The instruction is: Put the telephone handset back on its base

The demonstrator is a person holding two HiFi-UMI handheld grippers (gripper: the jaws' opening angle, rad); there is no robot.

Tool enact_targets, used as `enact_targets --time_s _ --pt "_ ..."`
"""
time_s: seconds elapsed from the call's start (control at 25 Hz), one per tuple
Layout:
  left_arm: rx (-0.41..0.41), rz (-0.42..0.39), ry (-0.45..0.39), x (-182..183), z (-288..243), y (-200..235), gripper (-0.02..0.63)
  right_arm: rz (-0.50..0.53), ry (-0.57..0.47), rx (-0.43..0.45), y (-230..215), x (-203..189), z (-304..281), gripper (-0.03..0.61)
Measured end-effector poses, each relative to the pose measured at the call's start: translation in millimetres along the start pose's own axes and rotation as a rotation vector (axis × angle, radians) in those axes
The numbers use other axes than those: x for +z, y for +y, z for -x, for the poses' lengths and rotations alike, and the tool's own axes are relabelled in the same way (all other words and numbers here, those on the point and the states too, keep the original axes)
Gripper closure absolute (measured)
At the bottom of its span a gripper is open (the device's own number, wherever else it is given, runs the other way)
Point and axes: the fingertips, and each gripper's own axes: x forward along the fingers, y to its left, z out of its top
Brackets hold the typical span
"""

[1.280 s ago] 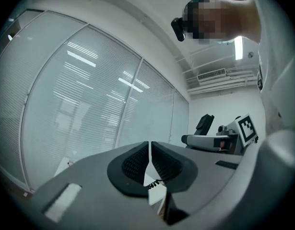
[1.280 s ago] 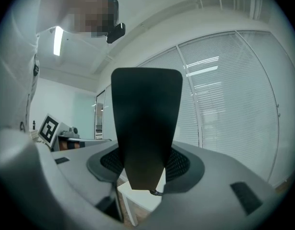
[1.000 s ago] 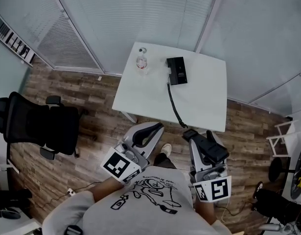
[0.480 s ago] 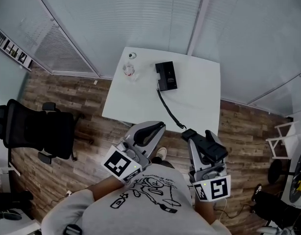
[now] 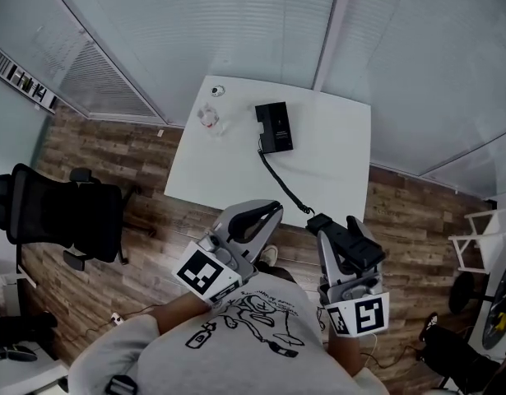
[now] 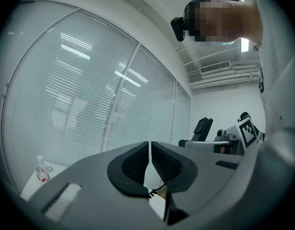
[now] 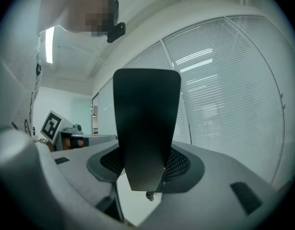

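Observation:
The black telephone base [image 5: 275,127] lies on the far half of the white table [image 5: 335,163]. Its coiled cord [image 5: 285,189] runs off the near edge to the black handset [image 5: 349,243]. My right gripper [image 5: 325,225] is shut on that handset and holds it above the floor, short of the table. In the right gripper view the handset [image 7: 146,128] stands upright between the pads of my right gripper [image 7: 146,166]. My left gripper [image 5: 265,211] hangs beside it, shut and empty. The left gripper view shows the left gripper [image 6: 150,159] with its pads together.
A clear bottle [image 5: 210,118] and a small round object [image 5: 217,91] sit at the table's far left. A black office chair [image 5: 63,216] stands on the wooden floor at left. Glass walls with blinds run behind the table. A white stand [image 5: 471,230] is at right.
In the head view the table and base have shifted up and left. Both grippers keep their places in front of the body, and the handset stays in the right one.

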Motion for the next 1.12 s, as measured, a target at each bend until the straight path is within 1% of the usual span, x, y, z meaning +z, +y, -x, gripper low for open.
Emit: enact_targets --time_s 0.44,0.68,0.88,1.12 --pt "0.064 0.016 0.012 -8 -9 42 0.597 -0.020 0.040 0.018 -10 -15 -33 0.376" --pt "0.061 0.015 -0.015 5 -20 80 0.597 -0.002 0.049 0.024 -11 -12 -74 0.376" --pt "0.068 0.013 -0.040 20 -27 136 0.597 0.018 0.071 0.041 -6 -15 -134 0.376" --pt "0.064 0.011 -0.054 37 -24 160 0.597 0.040 0.095 0.041 3 -11 -162 0.376"
